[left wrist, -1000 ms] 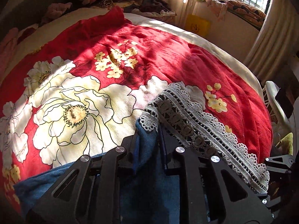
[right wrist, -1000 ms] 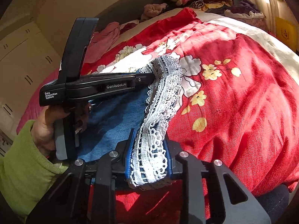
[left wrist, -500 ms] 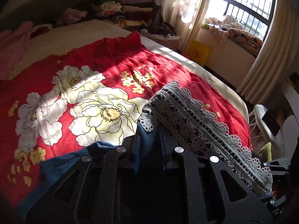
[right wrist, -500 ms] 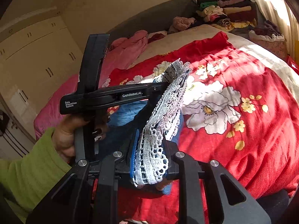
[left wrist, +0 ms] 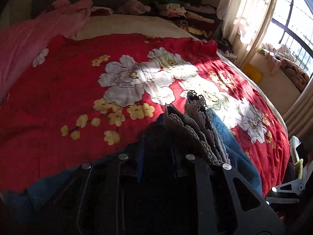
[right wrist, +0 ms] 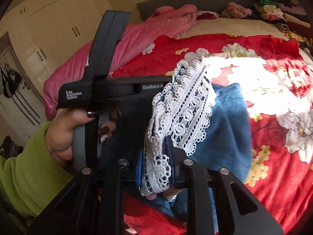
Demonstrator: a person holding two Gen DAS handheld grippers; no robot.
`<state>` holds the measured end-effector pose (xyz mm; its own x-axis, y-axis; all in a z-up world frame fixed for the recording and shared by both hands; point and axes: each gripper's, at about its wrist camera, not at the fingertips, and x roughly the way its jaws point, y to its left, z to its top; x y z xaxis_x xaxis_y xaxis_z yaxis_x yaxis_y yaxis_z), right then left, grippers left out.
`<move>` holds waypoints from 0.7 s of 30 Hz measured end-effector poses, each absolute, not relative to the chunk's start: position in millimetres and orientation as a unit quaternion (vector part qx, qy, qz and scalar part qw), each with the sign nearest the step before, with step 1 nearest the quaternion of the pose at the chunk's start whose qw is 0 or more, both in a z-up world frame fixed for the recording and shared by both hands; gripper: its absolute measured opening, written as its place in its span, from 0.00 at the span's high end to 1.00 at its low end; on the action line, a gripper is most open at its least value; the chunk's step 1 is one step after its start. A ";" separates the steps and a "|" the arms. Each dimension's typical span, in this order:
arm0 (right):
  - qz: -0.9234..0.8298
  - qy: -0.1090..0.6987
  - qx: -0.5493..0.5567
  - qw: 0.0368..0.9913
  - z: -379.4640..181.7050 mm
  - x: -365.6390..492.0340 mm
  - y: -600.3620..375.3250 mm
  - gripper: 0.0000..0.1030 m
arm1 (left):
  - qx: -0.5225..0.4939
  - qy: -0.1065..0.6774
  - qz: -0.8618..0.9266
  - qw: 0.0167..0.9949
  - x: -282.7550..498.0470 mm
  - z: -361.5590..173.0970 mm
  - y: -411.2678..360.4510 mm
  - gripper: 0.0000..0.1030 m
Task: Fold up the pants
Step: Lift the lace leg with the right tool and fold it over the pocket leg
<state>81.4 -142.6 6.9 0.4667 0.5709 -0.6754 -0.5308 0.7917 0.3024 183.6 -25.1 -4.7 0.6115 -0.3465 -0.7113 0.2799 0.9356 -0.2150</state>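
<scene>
Reading off the left gripper (right wrist: 156,96) in the right wrist view, the black body says "GenRobot.AI" near the front and "Data Acquisition System" in three stacked lines further back. That's all the text I can make out anywhere. A yellow thing (left wrist: 253,74) under the window might be a sign or a box, can't tell.

Both grippers are clamped on the pants (right wrist: 225,125), which are blue denim with a white lace trim (right wrist: 183,107) along the edge. The right gripper (right wrist: 156,166) has its jaws closed tight on a bunched bit of lace and denim, with the lace spilling out both above and below the grip. In the left wrist view the left gripper's jaws are pinched on dark blue fabric (left wrist: 156,152) too, but that whole lower part is in deep shadow, so exactly where the pads meet the cloth is hard to see. The pants are held up off the bed between the two grippers, with more denim draping down over the red floral bedspread (left wrist: 58,98).

The person's left hand (right wrist: 64,135) wraps the handle, dark red nails, lime green sleeve (right wrist: 23,176). The right hand isn't visible at all.

Around the bed: a pink blanket (right wrist: 137,37) on the far side, a pile of clothes (left wrist: 187,15) at the head end partly cut off by the frame edge, cream wardrobe doors (right wrist: 50,23), curtains (left wrist: 246,11) blown out by sunlight. Sunlight also washes out part of the bedspread's flowers.
</scene>
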 end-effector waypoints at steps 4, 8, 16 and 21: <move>0.334 0.411 -0.019 0.848 -7.4 74.9 -110.2 0.81 | -0.129 0.402 -0.153 0.894 175.9 -13.9 24.2 0.83; 0.358 0.409 -0.050 0.838 -16.7 68.0 -91.2 0.62 | -0.157 0.400 -0.155 0.889 177.4 -11.9 37.1 0.81; 0.337 0.373 0.015 0.864 16.3 71.9 -150.2 0.52 | -0.192 0.397 -0.198 0.875 175.7 -11.3 31.5 0.60; 0.235 0.382 0.038 0.893 21.5 124.0 -201.6 0.51 | -0.210 0.423 -0.219 0.854 181.7 -29.1 16.3 0.53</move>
<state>124.0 -201.6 21.5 0.5978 0.4493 -0.6638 -0.3912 0.8864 0.2476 181.7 16.3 -29.1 0.5459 -0.5522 -0.6301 0.1965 0.8154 -0.5445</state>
